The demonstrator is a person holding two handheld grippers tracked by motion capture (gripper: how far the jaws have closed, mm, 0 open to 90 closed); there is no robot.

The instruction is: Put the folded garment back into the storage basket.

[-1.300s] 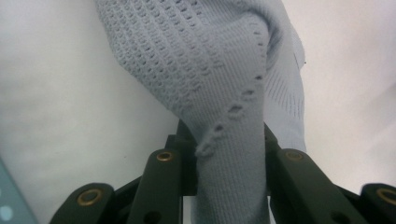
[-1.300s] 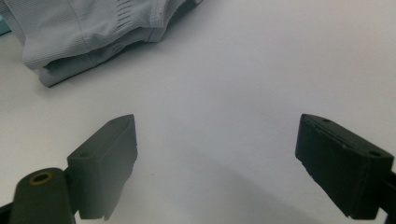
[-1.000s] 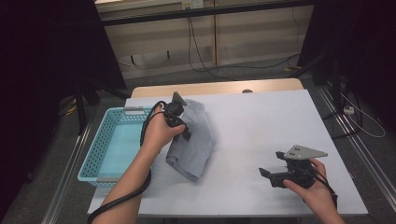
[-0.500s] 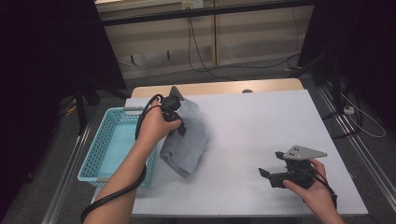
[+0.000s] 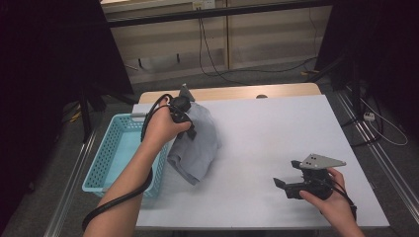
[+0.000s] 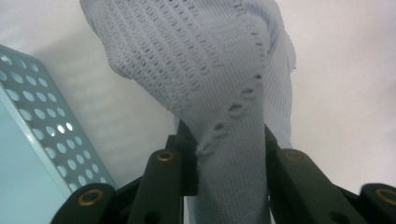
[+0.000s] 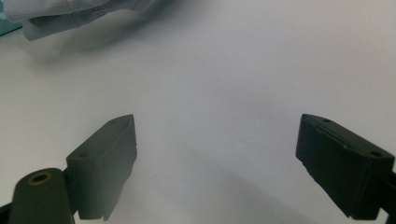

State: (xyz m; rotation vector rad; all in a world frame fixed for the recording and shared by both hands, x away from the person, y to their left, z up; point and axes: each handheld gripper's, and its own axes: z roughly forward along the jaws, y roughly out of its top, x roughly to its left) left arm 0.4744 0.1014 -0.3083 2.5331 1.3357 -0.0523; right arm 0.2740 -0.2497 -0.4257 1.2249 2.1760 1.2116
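The left gripper (image 5: 187, 123) is clamped on a grey knit garment (image 5: 197, 143) hanging at the table's (image 5: 276, 128) left edge beside the blue basket (image 5: 106, 158). Its jaws sit largely hidden behind the hand and cloth. At the near right, the right gripper (image 5: 286, 183) rests with jaws apart, holding nothing.

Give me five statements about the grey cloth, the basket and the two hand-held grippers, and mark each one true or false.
1. The left hand-held gripper is clamped on the grey knitted cloth. True.
2. The right hand-held gripper holds a corner of the cloth. False: its jaws stand wide apart over the bare white table, with nothing between them.
3. The cloth lies inside the light blue basket. False: it hangs from the left hand-held gripper over the table, beside the basket.
4. The basket stands at the table's left edge. True.
5. The two hand-held grippers touch each other. False: the right one sits near the table's front right, well apart from the left one.
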